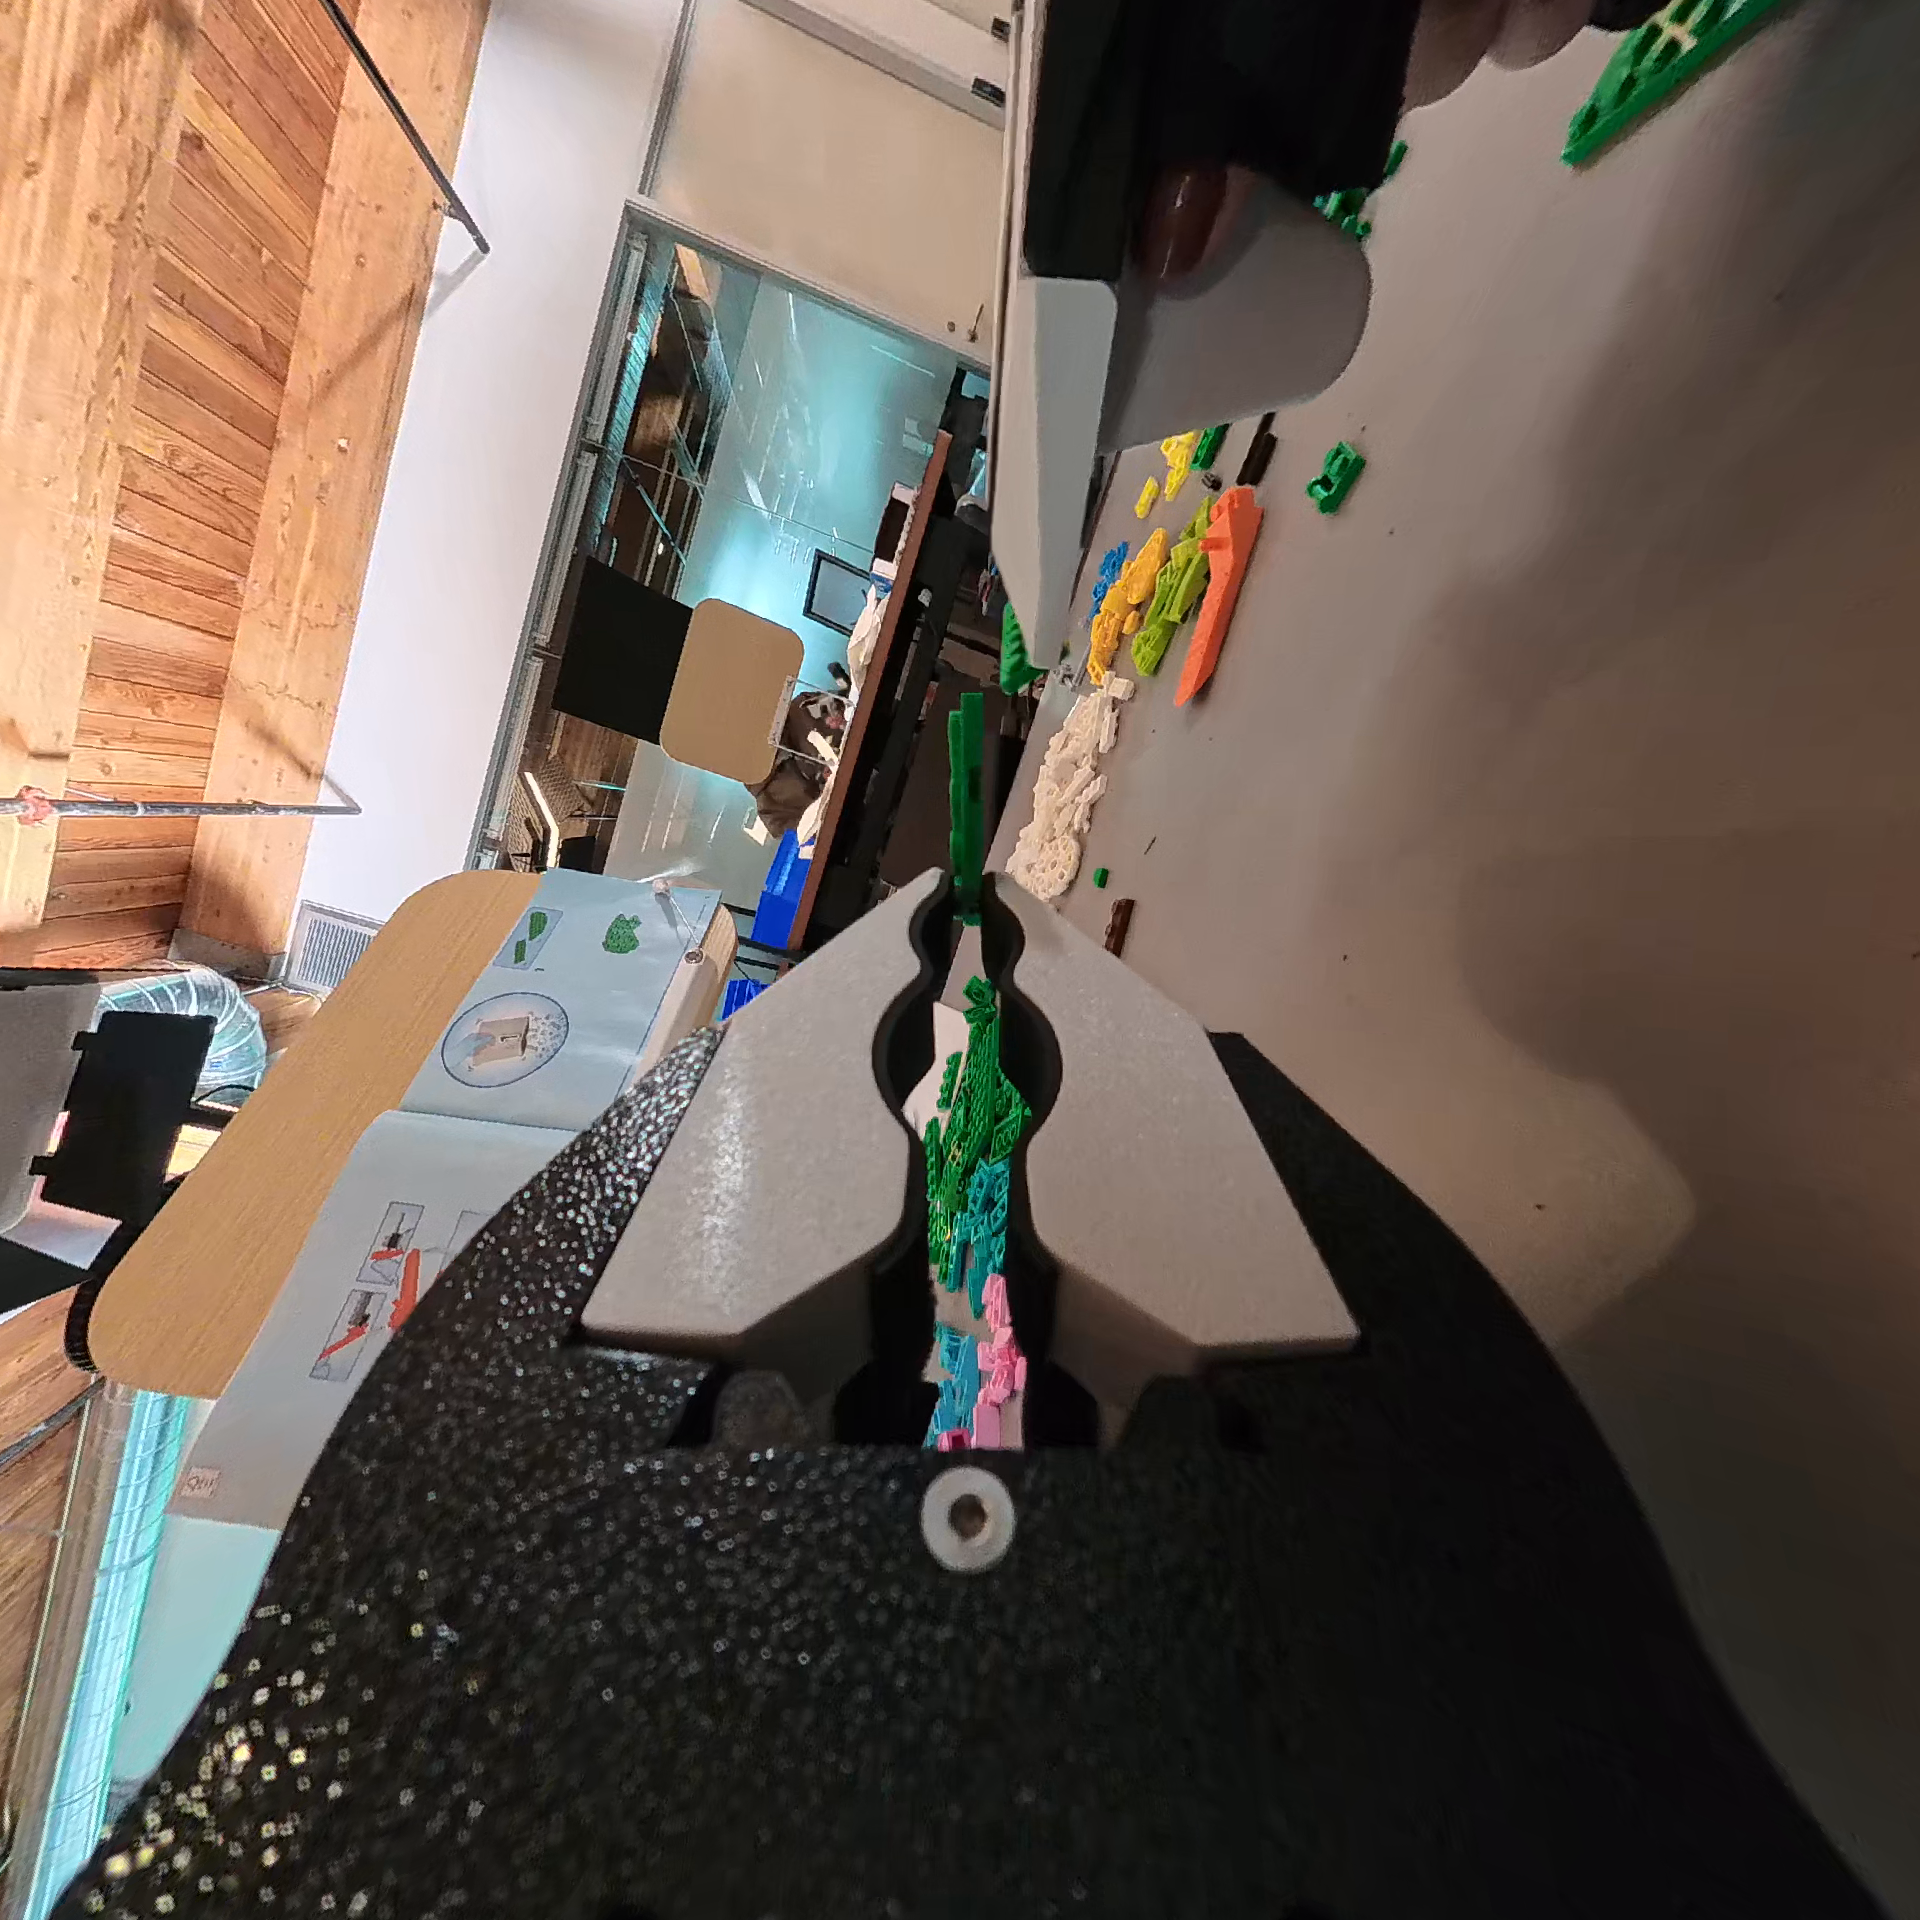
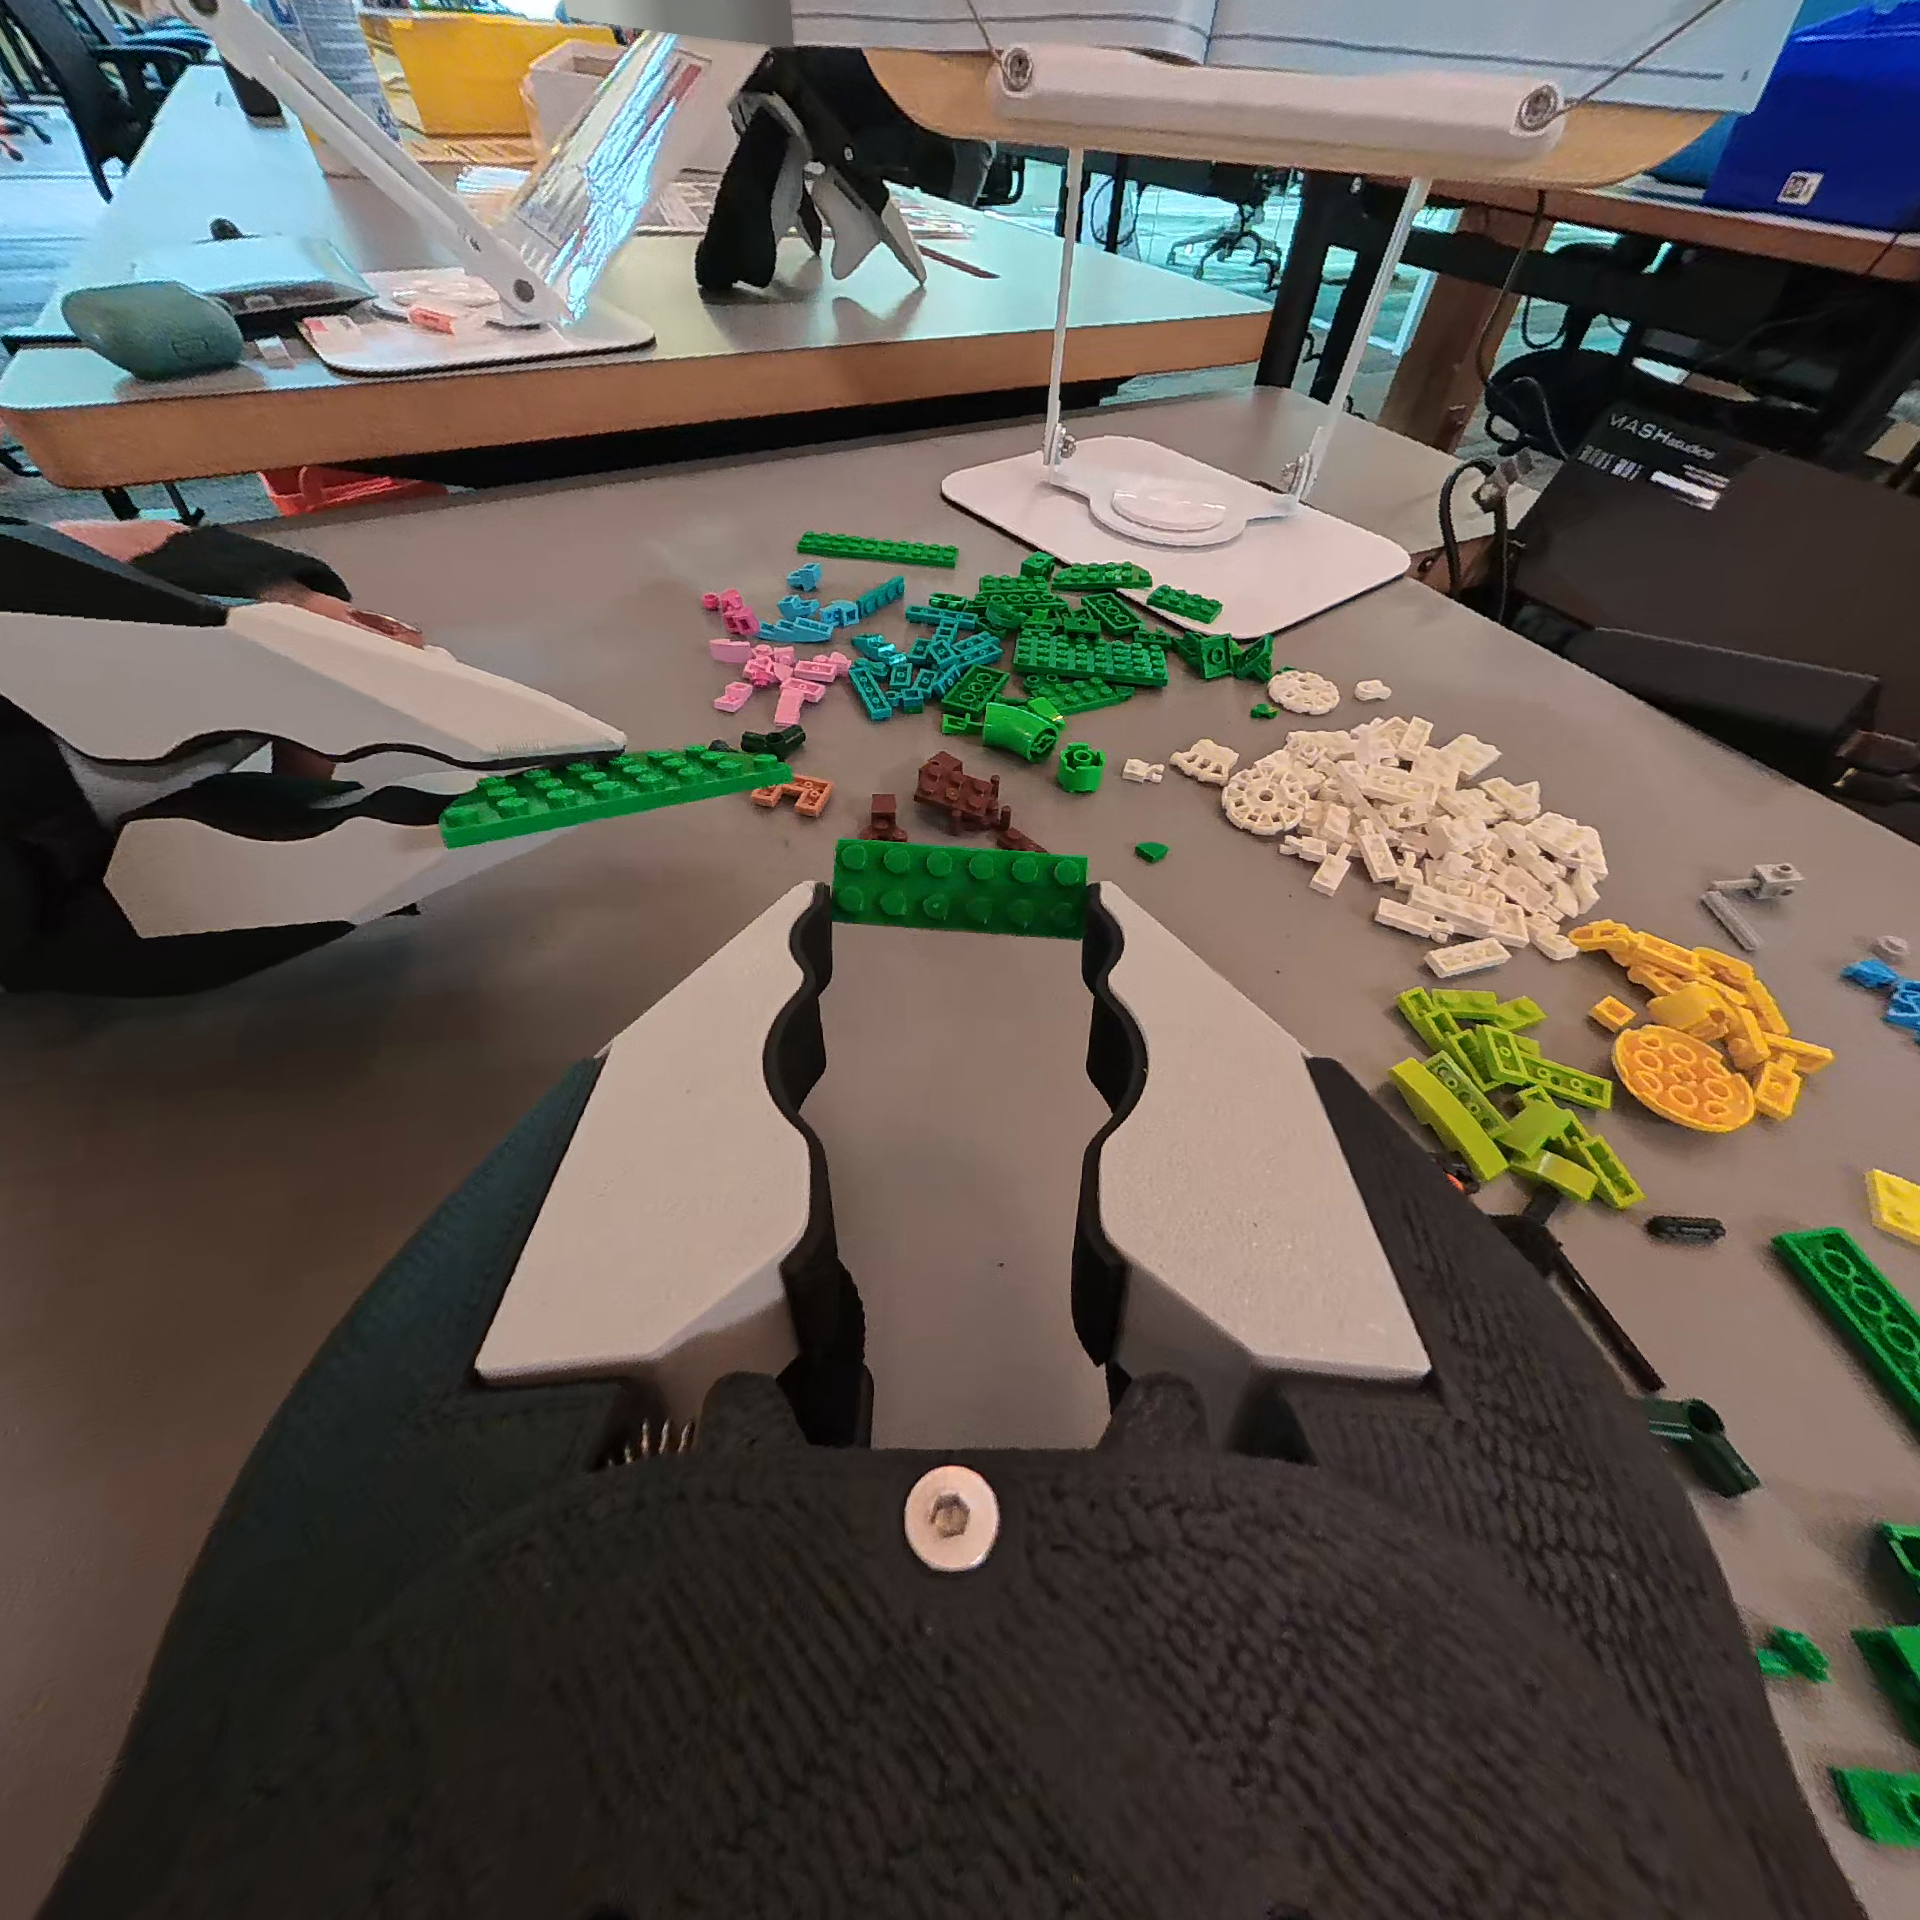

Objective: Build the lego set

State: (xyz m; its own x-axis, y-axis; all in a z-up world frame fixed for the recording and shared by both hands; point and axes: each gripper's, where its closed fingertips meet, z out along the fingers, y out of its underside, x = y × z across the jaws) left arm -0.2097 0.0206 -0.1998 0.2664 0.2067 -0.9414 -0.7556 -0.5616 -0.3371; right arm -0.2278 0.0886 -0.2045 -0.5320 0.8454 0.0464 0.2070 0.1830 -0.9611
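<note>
The right gripper clamps a green two-by-six stud plate by its short ends, both pads pressed on it, held level above the grey table. To its left the left gripper pinches the end of a long green plate with one curved edge flat between its fingers; that plate juts right toward the other, the two apart.

Just beyond the held plates lie small brown pieces and a tan piece. Farther off sit heaps of green, teal and pink bricks; white pieces spread to the right, with lime and yellow heaps nearer. A white stand base stands at the far edge.

In the left wrist view the long plate shows only edge-on, and the right gripper's body hides much of the table. Green plates at the right edge of the right wrist view are cut off.
</note>
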